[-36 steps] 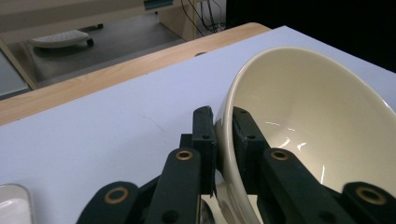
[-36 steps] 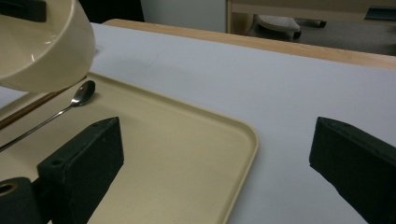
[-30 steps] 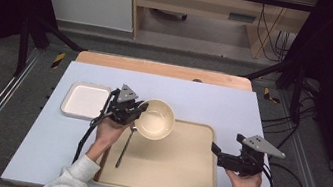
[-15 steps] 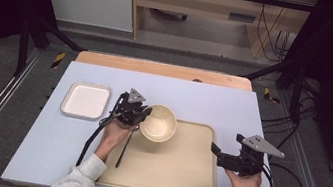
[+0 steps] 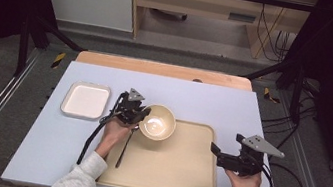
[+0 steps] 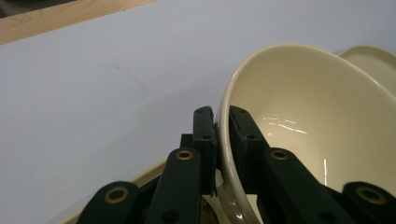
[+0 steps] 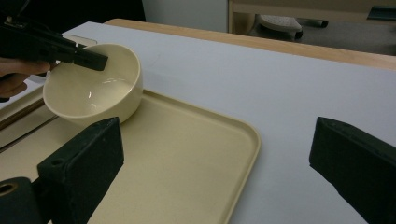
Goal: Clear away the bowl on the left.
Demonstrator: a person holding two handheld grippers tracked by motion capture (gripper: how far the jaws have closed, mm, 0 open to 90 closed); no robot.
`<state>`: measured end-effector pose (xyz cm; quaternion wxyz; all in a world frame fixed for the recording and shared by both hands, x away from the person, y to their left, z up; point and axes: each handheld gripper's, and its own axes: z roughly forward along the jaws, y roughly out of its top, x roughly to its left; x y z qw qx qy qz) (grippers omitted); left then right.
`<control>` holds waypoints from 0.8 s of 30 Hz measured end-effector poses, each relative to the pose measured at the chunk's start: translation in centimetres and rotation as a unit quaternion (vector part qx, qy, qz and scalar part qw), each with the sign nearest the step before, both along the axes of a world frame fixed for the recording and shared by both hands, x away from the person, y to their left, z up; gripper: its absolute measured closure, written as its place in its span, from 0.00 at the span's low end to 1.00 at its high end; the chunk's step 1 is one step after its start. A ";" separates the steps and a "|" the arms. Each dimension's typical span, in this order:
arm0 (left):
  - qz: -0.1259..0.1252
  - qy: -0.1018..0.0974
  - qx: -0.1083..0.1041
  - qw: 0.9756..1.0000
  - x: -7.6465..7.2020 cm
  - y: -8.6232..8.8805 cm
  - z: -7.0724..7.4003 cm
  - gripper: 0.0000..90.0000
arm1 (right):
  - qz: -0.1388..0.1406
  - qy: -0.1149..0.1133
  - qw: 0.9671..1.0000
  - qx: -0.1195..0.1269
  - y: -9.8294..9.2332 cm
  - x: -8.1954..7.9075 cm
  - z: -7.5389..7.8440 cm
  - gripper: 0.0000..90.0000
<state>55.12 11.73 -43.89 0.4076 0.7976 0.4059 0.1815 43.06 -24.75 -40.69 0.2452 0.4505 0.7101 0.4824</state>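
One rim of the cream bowl (image 5: 158, 121) being pinched by left claw (image 5: 139, 116) over tray (image 5: 182, 172); right claw (image 5: 218, 152) gaping, holding nothing.

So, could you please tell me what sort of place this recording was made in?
Probably a lab or workshop set up for recording tabletop handling. A black frame stands around the white-topped table, cables trail across the floor behind it, and a person works a cream bowl over a tray with the left gripper.
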 end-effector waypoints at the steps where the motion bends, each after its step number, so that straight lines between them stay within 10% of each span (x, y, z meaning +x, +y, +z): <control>1: 0.001 0.000 0.003 1.000 0.1 0.0 -0.1 0.91 | 0.000 0.000 1.000 0.000 0.0 0.0 0.0 0.04; 24: -0.002 0.001 0.026 1.000 0.8 0.6 -0.6 0.84 | 0.012 -0.005 1.000 -0.006 0.3 0.0 0.0 0.04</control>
